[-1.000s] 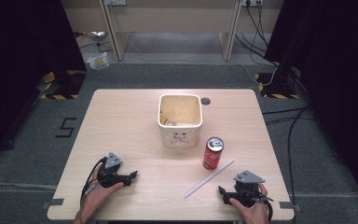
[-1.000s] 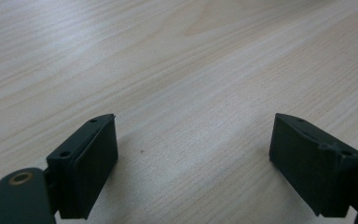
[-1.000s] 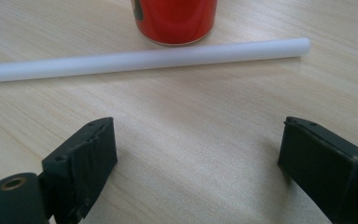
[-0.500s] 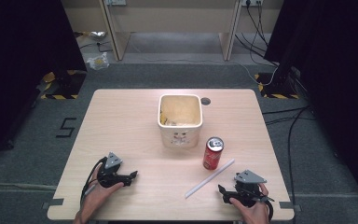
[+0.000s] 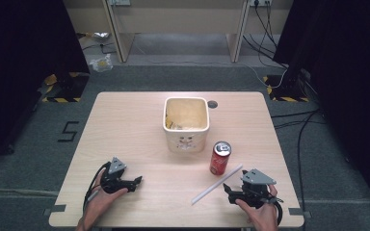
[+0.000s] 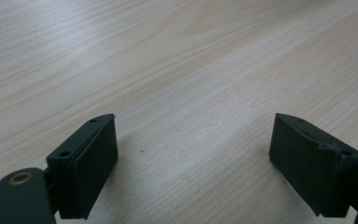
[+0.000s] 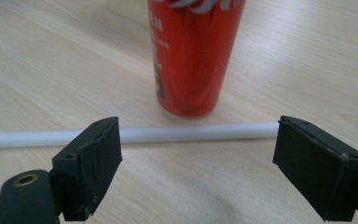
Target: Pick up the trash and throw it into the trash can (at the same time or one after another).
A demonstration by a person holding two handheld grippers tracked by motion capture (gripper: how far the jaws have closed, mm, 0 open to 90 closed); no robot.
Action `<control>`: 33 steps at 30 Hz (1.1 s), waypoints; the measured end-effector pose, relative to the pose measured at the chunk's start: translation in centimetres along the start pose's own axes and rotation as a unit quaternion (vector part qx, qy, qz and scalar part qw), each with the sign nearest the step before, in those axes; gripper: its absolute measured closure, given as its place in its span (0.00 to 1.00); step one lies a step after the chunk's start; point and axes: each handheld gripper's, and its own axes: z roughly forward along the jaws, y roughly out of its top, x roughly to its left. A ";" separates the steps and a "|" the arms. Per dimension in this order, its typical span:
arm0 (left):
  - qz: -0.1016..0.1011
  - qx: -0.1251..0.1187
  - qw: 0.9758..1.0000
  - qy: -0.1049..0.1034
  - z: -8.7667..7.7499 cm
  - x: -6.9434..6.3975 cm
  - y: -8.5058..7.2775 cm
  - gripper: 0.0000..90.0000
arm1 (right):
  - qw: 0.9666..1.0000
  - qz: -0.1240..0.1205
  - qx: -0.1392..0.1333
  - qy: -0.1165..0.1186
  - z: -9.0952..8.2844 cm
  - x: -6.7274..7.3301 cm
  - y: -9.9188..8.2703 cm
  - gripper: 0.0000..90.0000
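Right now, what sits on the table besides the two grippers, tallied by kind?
Red soda can: 1
White straw: 1
Cream square bin: 1
Total: 3

Red can point(image 5: 220, 158), white straw point(image 5: 216, 185)

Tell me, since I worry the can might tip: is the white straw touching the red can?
Apart. The right gripper view shows a strip of bare table between the straw and the base of the can.
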 end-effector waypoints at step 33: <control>0.000 0.000 1.000 0.000 0.0 0.0 0.0 0.16 | 1.000 0.005 -0.025 0.003 3.3 -0.5 3.7 0.17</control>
